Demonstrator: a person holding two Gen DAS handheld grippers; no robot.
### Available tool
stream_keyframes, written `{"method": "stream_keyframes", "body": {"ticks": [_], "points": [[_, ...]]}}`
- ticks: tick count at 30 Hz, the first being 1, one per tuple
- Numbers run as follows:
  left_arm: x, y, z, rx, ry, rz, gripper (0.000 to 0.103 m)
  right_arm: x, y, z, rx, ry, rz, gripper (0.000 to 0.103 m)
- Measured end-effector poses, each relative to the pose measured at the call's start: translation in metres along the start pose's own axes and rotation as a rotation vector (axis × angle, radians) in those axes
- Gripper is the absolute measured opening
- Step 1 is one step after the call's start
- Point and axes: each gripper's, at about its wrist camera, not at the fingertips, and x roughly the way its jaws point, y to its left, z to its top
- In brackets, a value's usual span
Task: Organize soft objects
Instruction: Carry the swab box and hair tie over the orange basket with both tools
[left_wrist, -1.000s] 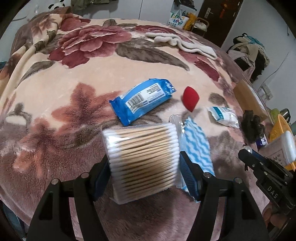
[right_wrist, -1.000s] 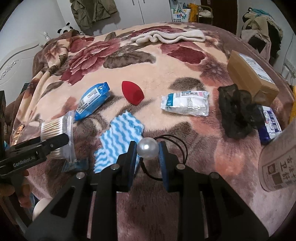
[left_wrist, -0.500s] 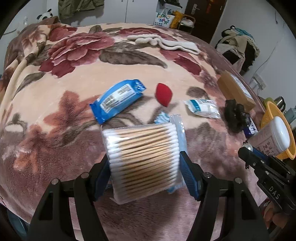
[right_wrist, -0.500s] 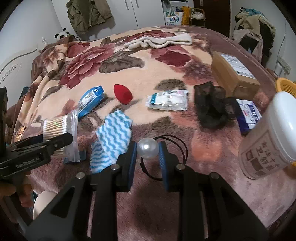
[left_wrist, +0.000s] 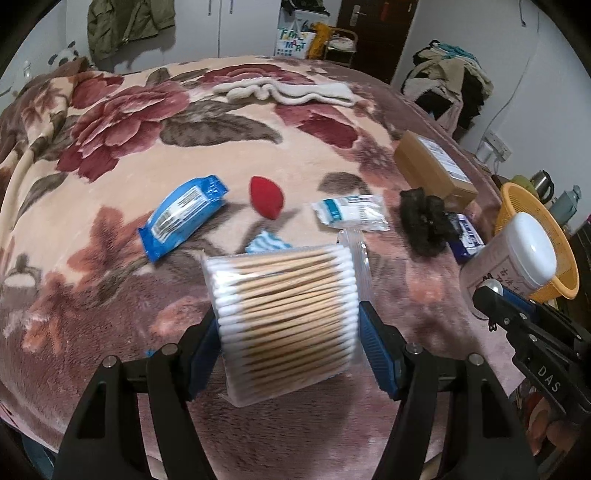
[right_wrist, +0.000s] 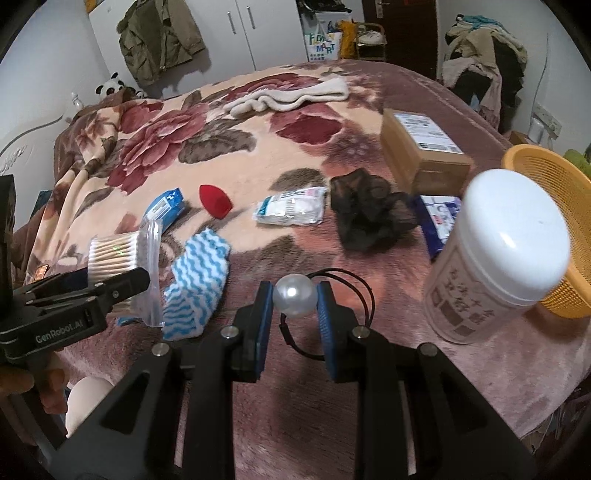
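Orange basket (right_wrist: 576, 295) is judged unfilled. Cotton-swab pack (left_wrist: 284, 325) is clamped by left gripper (left_wrist: 286, 332), pearl hair tie (right_wrist: 294, 301) by right gripper (right_wrist: 294, 306); red sponge (right_wrist: 215, 201) and others are left on the blanket (right_wrist: 258, 147).

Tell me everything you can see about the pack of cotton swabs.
The pack of cotton swabs is a clear plastic bag filled with stacked wooden-looking sticks with white cotton tips at both ends. The left gripper holds it above the floral blanket, its blue pads pressing on the tip ends. The sticks lie roughly crosswise between the pads, slightly tilted. A loose, empty flap of the bag sticks out on one side. Nothing else touches it.
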Motion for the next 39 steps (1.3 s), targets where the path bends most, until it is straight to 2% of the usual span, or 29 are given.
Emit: {"method": "stream_keyframes", "body": {"ticks": [27,39], "points": [[-0.013,-0.073,0.012,0.094,-0.016,-0.053,0.072,-0.042,-0.04,0.008,0.041,-0.064,-0.019,0.025],[-0.022,-0.103,0.021,0.135,-0.033,-0.074,0.072,-0.066,-0.06,0.023,0.054,-0.122,-0.048,0.025]]}}
